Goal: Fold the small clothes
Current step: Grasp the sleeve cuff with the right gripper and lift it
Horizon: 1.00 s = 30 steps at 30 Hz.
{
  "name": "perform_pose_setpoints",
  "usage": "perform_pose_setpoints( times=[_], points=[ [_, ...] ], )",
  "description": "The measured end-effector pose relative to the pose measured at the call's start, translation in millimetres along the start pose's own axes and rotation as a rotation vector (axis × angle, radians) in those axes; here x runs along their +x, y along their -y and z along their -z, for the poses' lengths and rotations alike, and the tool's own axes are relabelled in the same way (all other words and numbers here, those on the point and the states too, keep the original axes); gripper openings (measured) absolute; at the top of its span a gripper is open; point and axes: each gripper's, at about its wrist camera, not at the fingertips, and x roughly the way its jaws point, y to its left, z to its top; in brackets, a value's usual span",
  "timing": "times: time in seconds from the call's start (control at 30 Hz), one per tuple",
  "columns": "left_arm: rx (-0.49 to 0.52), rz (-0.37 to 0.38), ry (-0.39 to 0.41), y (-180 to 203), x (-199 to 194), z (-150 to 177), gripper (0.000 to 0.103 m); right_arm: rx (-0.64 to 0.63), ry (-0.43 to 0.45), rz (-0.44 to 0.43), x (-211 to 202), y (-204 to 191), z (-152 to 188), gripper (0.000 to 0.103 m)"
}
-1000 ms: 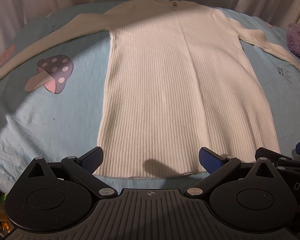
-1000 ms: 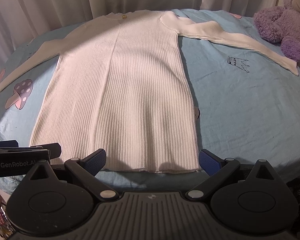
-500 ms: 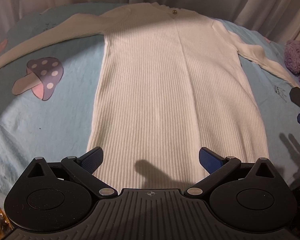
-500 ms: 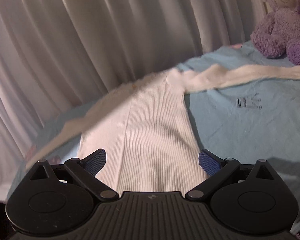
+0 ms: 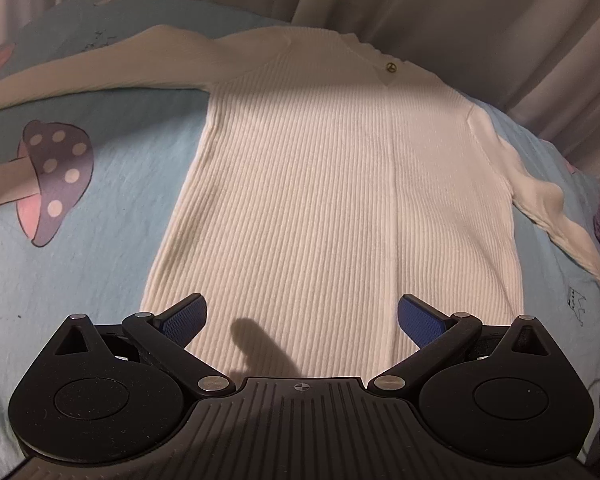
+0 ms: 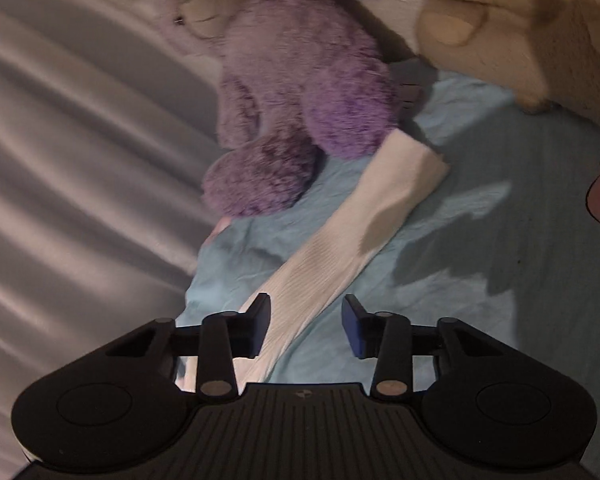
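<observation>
A white ribbed long-sleeved top (image 5: 340, 200) lies flat on the light blue sheet (image 5: 100, 280), both sleeves spread out sideways. My left gripper (image 5: 300, 318) hovers open over the lower part of its body, nothing between the fingers. In the right wrist view the top's right sleeve (image 6: 340, 240) runs diagonally toward its cuff beside a purple teddy bear. My right gripper (image 6: 305, 326) is over that sleeve with its jaws closing; the sleeve passes between them near the left finger, and the pads do not press on it.
A purple teddy bear (image 6: 300, 92) sits at the sleeve's cuff, with a beige plush toy (image 6: 520, 28) behind it. Pale curtains (image 6: 80, 160) hang along the bed's far side. A mushroom print (image 5: 48, 184) marks the sheet left of the top.
My right gripper has swung from the top's hem to the right sleeve near the bear, rolled over, and narrowed its jaws. My left gripper has moved up over the body of the top.
</observation>
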Motion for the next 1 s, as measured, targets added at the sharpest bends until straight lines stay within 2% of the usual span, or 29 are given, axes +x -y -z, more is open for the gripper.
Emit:
perform_pose_setpoints(
  times=[0.1, 0.2, 0.27, 0.3, 0.33, 0.4, 0.47, 0.53, 0.57, 0.63, 0.67, 0.73, 0.83, 0.9, 1.0],
  points=[
    [0.0, -0.02, 0.001, 4.2, 8.9, -6.4, 0.103, 0.001, 0.035, 0.061, 16.6, 8.7, -8.4, 0.028],
    [0.019, -0.04, 0.004, 9.0, 16.1, -10.9, 0.103, 0.021, 0.072, 0.046, 27.5, 14.2, -12.3, 0.027],
    [0.015, -0.026, 0.007, 10.6, 18.7, -13.6, 0.103, 0.017, 0.077, 0.069, 34.3, 12.3, -14.8, 0.017],
    [0.01, -0.01, 0.006, 11.0, 19.7, -15.6, 0.103, 0.002, 0.066, 0.093, 37.3, 8.7, -15.5, 0.005],
    [0.006, 0.011, 0.005, 11.7, 20.6, -18.6, 0.103, -0.017, 0.07, 0.094, 36.1, 2.0, -14.7, 0.005],
    [-0.002, 0.046, 0.013, 14.0, 21.0, -27.8, 0.103, -0.16, 0.106, 0.024, 25.6, -34.4, -3.7, 0.005],
    [-0.011, 0.083, 0.042, 17.8, 20.2, -39.5, 0.103, -0.349, 0.113, -0.115, 12.8, -82.1, 22.1, 0.005],
    [-0.02, 0.158, 0.079, 22.7, 18.5, -52.8, 0.103, -0.483, 0.028, -0.3, 5.1, -122.7, 57.2, 0.006],
    [-0.021, 0.216, 0.097, 25.1, 18.2, -59.8, 0.103, -0.534, -0.041, -0.392, 3.5, -139.8, 78.4, 0.006],
    [-0.03, 0.302, 0.112, 29.3, 21.1, -74.3, 0.103, -0.648, -0.221, -0.525, 5.4, -166.2, 127.6, 0.007],
    [-0.036, 0.329, 0.108, 31.7, 25.3, -81.9, 0.103, -0.716, -0.312, -0.563, 7.6, -174.2, 152.5, 0.007],
    [-0.04, 0.364, 0.091, 34.7, 37.3, -94.7, 0.103, -0.817, -0.437, -0.562, 12.1, -178.1, 191.8, 0.017],
    [-0.057, 0.379, 0.042, 29.0, 60.4, -108.1, 0.103, -0.835, -0.504, -0.514, 16.5, -164.5, 214.4, 0.018],
    [-0.087, 0.382, 0.019, 18.1, 72.7, -111.5, 0.103, -0.822, -0.519, -0.474, 16.7, -151.7, 216.3, 0.02],
    [-0.152, 0.447, -0.048, 6.7, 84.1, -110.4, 0.102, -0.781, -0.487, -0.427, 14.0, -136.6, 207.2, 0.033]
  ],
)
